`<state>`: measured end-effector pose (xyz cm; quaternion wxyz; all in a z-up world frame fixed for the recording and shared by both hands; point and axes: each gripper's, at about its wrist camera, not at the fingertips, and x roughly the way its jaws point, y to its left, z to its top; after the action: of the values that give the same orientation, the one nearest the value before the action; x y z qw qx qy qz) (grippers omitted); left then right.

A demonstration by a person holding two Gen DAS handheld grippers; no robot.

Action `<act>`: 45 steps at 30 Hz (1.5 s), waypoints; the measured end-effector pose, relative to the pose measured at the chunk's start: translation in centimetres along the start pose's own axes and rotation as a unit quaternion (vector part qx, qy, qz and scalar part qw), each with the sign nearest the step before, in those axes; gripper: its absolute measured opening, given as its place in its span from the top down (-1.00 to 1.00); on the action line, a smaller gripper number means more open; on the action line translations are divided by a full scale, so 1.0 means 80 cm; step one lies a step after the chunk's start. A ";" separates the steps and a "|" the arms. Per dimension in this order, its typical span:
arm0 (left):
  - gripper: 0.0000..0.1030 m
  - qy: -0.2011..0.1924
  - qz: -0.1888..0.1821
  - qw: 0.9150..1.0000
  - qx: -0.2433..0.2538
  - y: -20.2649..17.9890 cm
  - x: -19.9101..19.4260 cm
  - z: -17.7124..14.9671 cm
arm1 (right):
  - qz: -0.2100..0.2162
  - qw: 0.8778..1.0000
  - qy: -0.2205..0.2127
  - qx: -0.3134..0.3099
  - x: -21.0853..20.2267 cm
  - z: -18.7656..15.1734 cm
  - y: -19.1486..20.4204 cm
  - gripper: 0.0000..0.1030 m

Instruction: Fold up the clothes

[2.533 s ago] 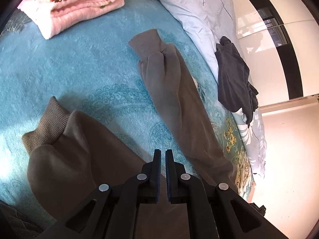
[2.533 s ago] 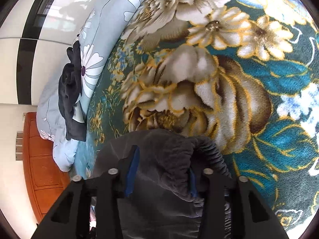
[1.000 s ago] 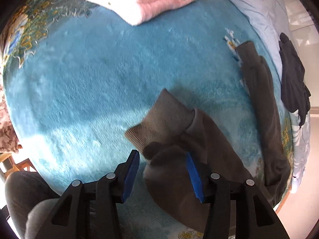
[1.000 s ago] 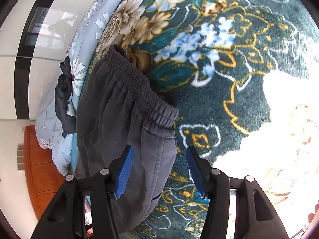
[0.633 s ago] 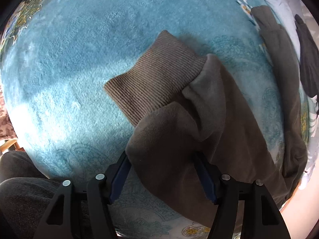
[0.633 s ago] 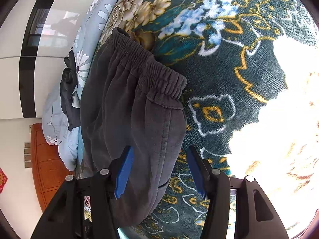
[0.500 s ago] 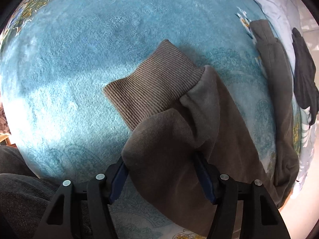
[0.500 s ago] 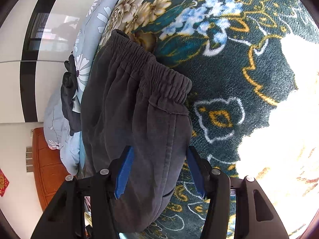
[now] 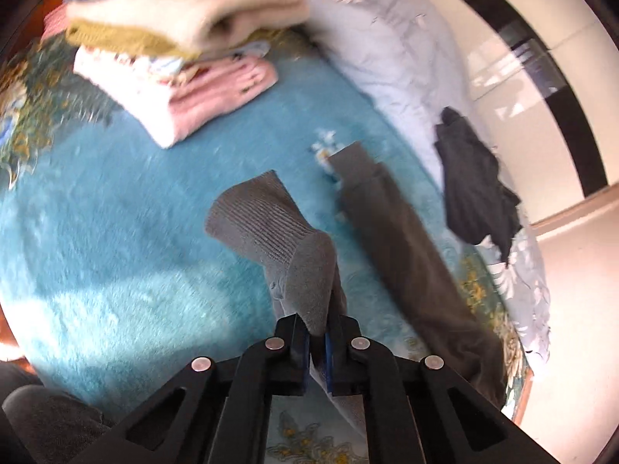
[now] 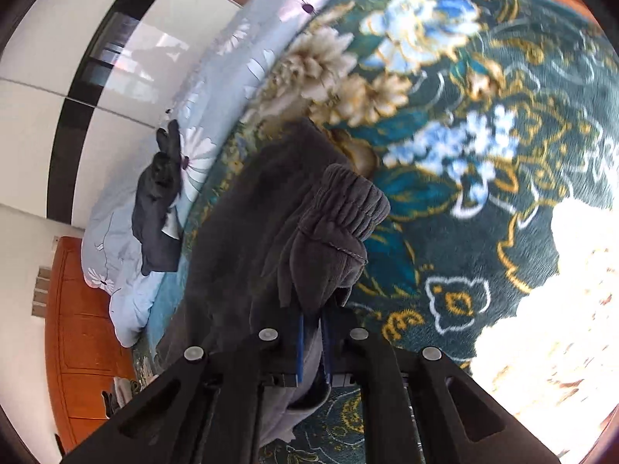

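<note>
1. Both grippers have closed since half a second ago, when their jaws stood wide around the cloth; now each pinches it and has lifted it off the blanket.
2. Left gripper: jaws narrow, clamped on one trouser leg just below its ribbed cuff, which hangs forward above the blanket.
3. Right gripper: jaws narrow, clamped on the trousers just below the gathered waistband, which bunches up in front of the jaws.
4. In the left view the other leg lies flat on the teal blanket, stretched away to the right of the raised one, its cuff at the far end.
5. In the right view the rest of the trousers spreads flat to the left of the jaws, on the dark floral part of the blanket.
6. Beyond the legs, a stack of folded clothes sits at the far left of the bed, pink pieces at the bottom.
7. A pale blue quilt runs along the far edge of the bed, with a dark garment lying on it.
8. A white wardrobe with a black band stands behind the quilt.
</note>
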<state>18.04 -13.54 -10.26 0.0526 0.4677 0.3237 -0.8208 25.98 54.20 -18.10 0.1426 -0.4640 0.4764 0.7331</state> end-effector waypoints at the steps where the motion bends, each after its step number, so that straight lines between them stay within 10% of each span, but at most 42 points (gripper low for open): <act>1: 0.89 -0.014 -0.010 1.000 0.017 -0.009 -0.011 0.002 | -0.004 1.000 -0.006 -0.011 -0.008 0.001 0.002 0.86; 9: 0.89 0.140 0.147 0.978 -0.044 0.061 0.081 -0.056 | -0.052 0.999 0.002 -0.009 -0.015 -0.011 -0.036 0.86; 18: 0.86 0.112 0.133 0.985 -0.016 0.052 0.062 -0.050 | -0.063 0.998 0.026 0.001 -0.010 -0.004 -0.027 0.82; 26: 0.86 0.068 0.119 0.990 -0.011 0.042 0.040 -0.039 | -0.144 0.985 -0.040 -0.087 -0.054 0.003 0.026 0.23; 32: 0.78 0.092 0.100 0.990 -0.047 0.053 0.046 -0.036 | -0.065 0.982 0.021 -0.179 0.031 -0.022 0.132 0.21; 39: -0.03 0.050 0.092 0.992 -0.073 0.070 0.005 -0.012 | 0.001 0.937 0.115 -0.328 0.153 -0.105 0.276 0.12; 45: -0.09 0.040 0.094 0.989 -0.107 0.086 0.002 0.006 | -0.050 0.938 0.041 -0.340 0.157 -0.089 0.279 0.12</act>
<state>20.27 -19.22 -13.56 0.1666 0.5198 0.3664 -0.7535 8.73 34.07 -16.53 -0.0066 -0.5375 0.1808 0.8236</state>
